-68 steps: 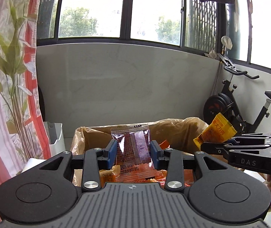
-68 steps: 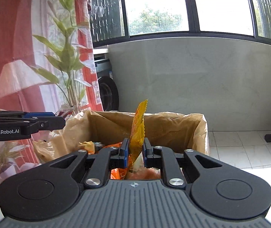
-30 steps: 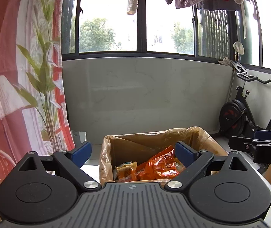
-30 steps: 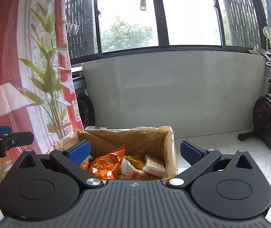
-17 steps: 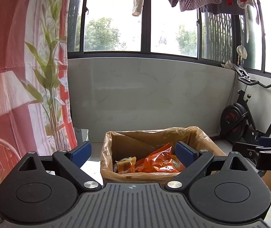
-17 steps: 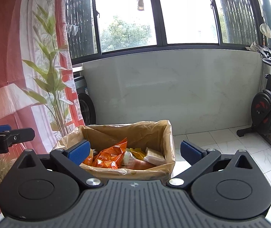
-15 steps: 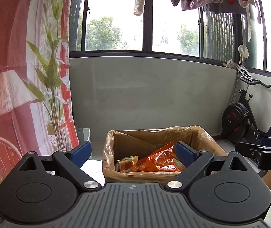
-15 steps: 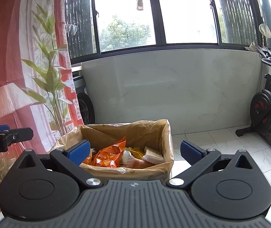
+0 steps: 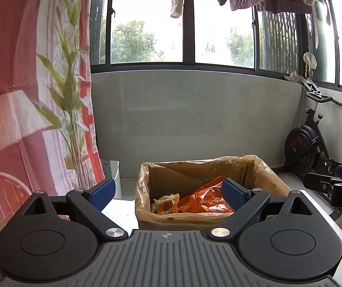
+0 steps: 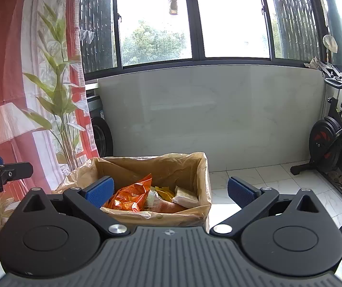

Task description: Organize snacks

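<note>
A cardboard box lined with a tan plastic bag [image 9: 147,205] [image 10: 202,179] stands ahead of both grippers. Inside lie several snack packets: an orange bag [image 9: 207,198] [image 10: 130,195], a small yellow packet [image 9: 166,202] and a pale wrapped bar [image 10: 185,197]. My left gripper [image 9: 168,192] is open and empty, drawn back in front of the box. My right gripper [image 10: 169,190] is open and empty too, a little to the right of the box. The right gripper's tip [image 9: 333,186] shows at the right edge of the left wrist view. At the left edge of the right wrist view is the left gripper's tip [image 10: 3,172].
The box sits on a white table top [image 9: 120,211]. A red and white curtain with a leafy plant [image 9: 68,110] is at the left. An exercise bike [image 10: 333,143] stands on the tiled floor at the right. A low grey wall under windows lies behind.
Both grippers let go of their snack packets into the box and opened. Since then both have pulled back from the box, which now looks smaller.
</note>
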